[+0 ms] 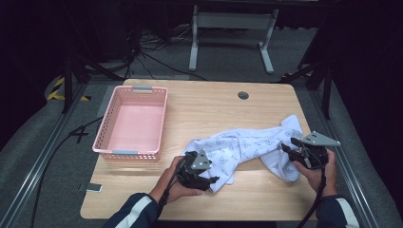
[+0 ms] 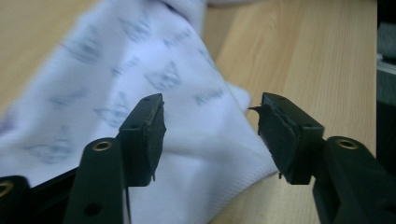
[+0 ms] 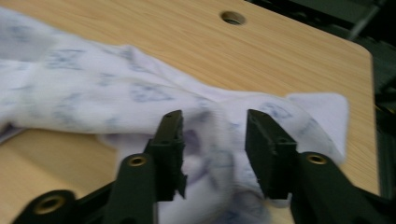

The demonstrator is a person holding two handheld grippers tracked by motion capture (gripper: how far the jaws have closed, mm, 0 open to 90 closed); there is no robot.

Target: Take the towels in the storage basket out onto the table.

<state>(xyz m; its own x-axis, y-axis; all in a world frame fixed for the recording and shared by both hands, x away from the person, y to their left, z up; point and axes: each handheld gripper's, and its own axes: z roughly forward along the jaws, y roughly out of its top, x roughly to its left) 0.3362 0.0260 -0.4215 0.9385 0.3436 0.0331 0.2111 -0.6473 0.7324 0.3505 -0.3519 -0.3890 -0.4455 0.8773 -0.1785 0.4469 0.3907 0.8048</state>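
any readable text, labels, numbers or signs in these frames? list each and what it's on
None readable.
White cloth: repeated bluish printed motifs, too blurred to tell whether they include letters.
Pink basket: grey tabs on its end walls, no legible marking.
Small object at the table's front left corner: too small to read.

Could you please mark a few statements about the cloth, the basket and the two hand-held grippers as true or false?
1. The white printed cloth lies on the wooden table. True.
2. The pink basket holds the cloth. False: nothing lies in the basket, and the cloth is beside it.
3. The left hand-held gripper has its jaws apart over a cloth edge. True.
4. The right hand-held gripper is clamped on the basket rim. False: its jaws stand apart at the cloth.
5. The table has a round hole. True.
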